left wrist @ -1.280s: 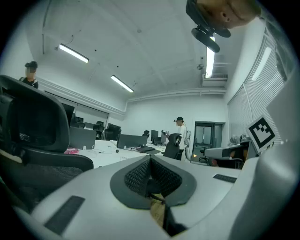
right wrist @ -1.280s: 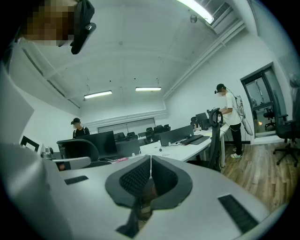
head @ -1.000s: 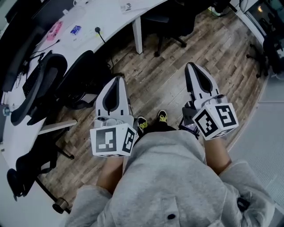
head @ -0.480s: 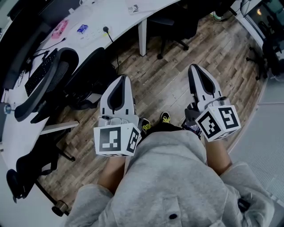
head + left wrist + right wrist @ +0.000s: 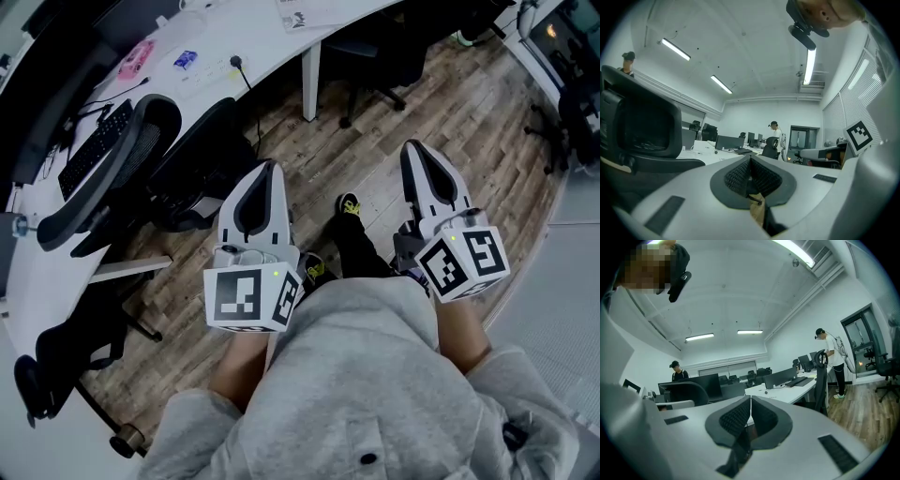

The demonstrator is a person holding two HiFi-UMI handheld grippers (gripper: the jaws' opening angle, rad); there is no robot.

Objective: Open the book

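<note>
From where I stand, no word, number or brand can be read. The left marker cube (image 5: 246,298) and the right marker cube (image 5: 464,262) carry only black-and-white square patterns. On the white desk (image 5: 246,36), the printed sheet (image 5: 298,17), pink packet (image 5: 139,54) and blue packet (image 5: 185,60) are too small to read.

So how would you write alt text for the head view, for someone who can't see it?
A person in a grey top holds the left hand-held gripper and the right hand-held gripper out over a wooden floor, both shut and empty. A white desk and a black chair stand at the upper left. No book shows.
</note>
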